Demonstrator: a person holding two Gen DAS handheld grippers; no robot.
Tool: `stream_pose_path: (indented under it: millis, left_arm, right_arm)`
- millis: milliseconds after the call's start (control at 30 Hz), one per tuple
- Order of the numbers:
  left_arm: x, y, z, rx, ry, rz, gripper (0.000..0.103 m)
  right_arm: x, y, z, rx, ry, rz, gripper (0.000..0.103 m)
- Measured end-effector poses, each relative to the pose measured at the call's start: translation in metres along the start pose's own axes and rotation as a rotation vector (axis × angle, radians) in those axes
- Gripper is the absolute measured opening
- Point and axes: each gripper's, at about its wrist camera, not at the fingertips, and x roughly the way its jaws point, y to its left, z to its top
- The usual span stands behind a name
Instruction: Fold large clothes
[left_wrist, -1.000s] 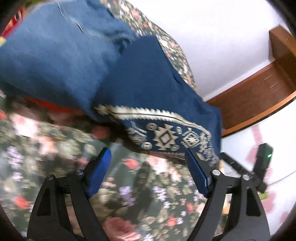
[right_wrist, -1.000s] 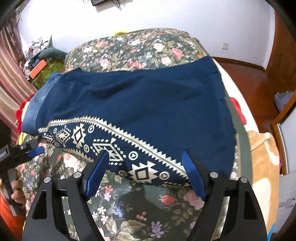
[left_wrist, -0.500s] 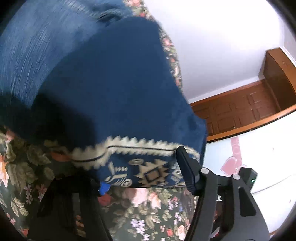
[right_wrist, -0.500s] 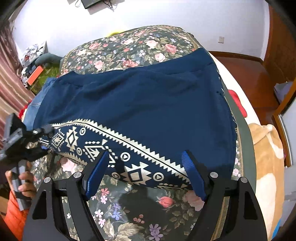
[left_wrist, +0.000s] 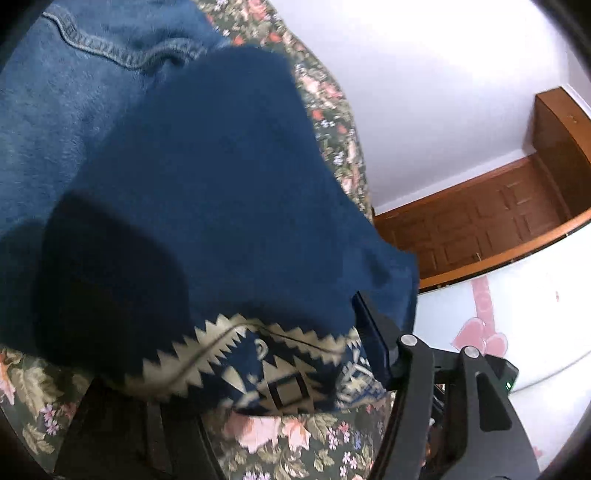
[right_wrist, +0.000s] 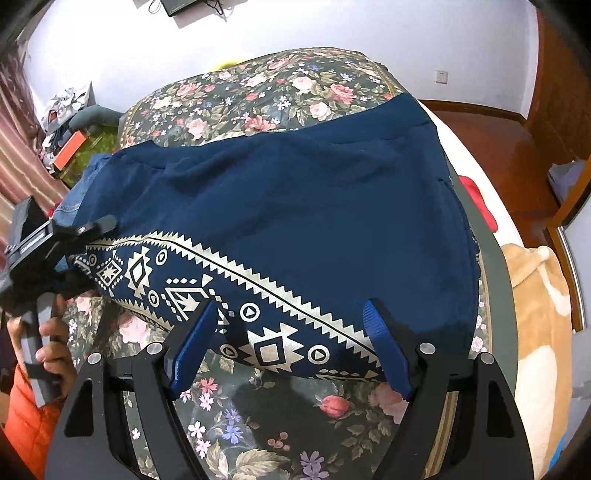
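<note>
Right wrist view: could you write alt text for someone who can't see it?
A navy garment with a cream patterned hem lies spread on a floral bedspread. The open right gripper hovers at the hem's near edge. At the left, a hand holds the left gripper at the hem's corner.

Navy garment (left_wrist: 221, 206) with cream zigzag band draped over left tool (left_wrist: 295, 373), patterned hem between its 2 fingers; left finger hidden under cloth. Denim piece (left_wrist: 66, 110) behind, touching garment. Floral bed cover (left_wrist: 280, 443) below.
</note>
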Motion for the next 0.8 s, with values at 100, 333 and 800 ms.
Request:
stream_pose_path:
  millis: [100,333,800]
  left_arm:
    - [0.004,-0.016,0.005,0.039,-0.008,0.083,0.05]
    - [-0.035,-0.093,-0.016,0.293,-0.192,0.259,0.009]
    - [-0.133,-0.046,-0.074,0.305,-0.237,0.243,0.005]
  right_arm:
    - [0.0,0.001,0.002,-0.003,0.002,-0.004,0.078]
    - [-0.013,0.008,0.007,0.008,-0.015,-0.002,0.078]
    - [-0.006,0.093,0.015,-0.186,-0.012,0.078,0.078]
